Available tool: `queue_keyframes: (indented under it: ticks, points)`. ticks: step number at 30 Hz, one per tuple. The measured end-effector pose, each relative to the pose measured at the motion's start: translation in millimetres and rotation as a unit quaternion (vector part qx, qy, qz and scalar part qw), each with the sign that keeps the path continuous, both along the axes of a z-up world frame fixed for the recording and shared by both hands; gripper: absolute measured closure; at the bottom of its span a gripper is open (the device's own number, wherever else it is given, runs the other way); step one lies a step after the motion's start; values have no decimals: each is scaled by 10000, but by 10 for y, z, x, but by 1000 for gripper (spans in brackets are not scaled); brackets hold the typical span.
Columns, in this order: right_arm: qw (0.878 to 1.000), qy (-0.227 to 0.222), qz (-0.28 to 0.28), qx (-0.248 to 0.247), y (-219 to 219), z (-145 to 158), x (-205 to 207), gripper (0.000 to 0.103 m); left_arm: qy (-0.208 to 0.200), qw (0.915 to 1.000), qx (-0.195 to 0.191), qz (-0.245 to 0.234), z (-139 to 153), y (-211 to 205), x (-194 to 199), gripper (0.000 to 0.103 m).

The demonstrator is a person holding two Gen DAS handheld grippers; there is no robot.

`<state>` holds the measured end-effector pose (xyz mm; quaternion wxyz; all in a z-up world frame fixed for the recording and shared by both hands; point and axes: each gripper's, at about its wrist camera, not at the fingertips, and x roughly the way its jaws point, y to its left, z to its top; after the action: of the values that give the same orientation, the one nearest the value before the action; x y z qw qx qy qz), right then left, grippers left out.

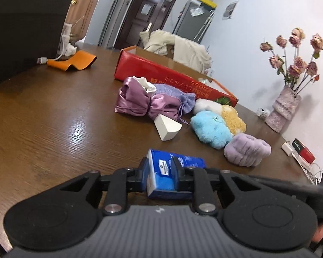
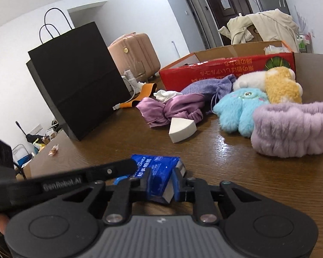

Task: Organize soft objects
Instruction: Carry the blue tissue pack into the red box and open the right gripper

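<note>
A blue tissue pack (image 1: 172,169) lies on the brown table, and both grippers are shut on it. My left gripper (image 1: 161,173) clamps one end. My right gripper (image 2: 160,180) clamps the other end of the tissue pack (image 2: 159,172). Beyond lie a white sponge wedge (image 1: 168,128), a purple satin bow (image 1: 137,103), a lilac knit pouch (image 1: 174,96), a blue plush (image 1: 211,130), a yellow and white plush (image 1: 228,116) and a lilac fuzzy band (image 1: 247,150). An open red box (image 1: 172,75) stands behind them.
A black paper bag (image 2: 75,81) stands at the left of the table. An orange strip with a white cable (image 1: 72,61) lies by it. A vase of dried roses (image 1: 284,109) and a red and black small box (image 1: 303,150) sit by the right wall.
</note>
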<state>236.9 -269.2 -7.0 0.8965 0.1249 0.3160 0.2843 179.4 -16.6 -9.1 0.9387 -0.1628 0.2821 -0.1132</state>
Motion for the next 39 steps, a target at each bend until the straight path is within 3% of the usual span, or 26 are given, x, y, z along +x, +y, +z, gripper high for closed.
queue_keyframes:
  ticks: [8,13,19,24,28,30,33,35,37,39]
  points:
    - [9994,155,-106,285,-21,-98,66,84,20,10000,25,-46,-4,-10,-25,80]
    - [9999,22,-51,126,-4,-43,35,88,-107,9999,85,-43,48,-32,-62,86]
    - [9977,-559,-351,171,-121,355,32,88,-578,9981,-55,-189,490,-147,117,86]
    - [9926,-1028,-648,84,-381,890,729,88,-766,9951,-381,-487,1004,-362,1080,86]
    - [9915,-841,-984,95,-673,1217,1727,88,-410,9940,-698,-736,1250,-567,2352,86]
    - [9922,-517,-1124,163,-795,1295,2269,88,-320,9944,-636,-785,1266,-670,2905,86]
    - [9910,95,-1278,381,-935,1234,3042,88,11,9944,-849,-631,1155,-747,3654,87]
    - [9885,252,-1477,195,-961,1117,3399,88,405,9918,-1063,-578,1003,-789,4097,87]
    - [9851,510,-1638,63,-959,928,3714,88,711,9904,-1093,-454,834,-863,4405,87]
    - [9809,709,-1809,-90,-959,727,3968,86,897,9914,-839,-458,649,-981,4625,86]
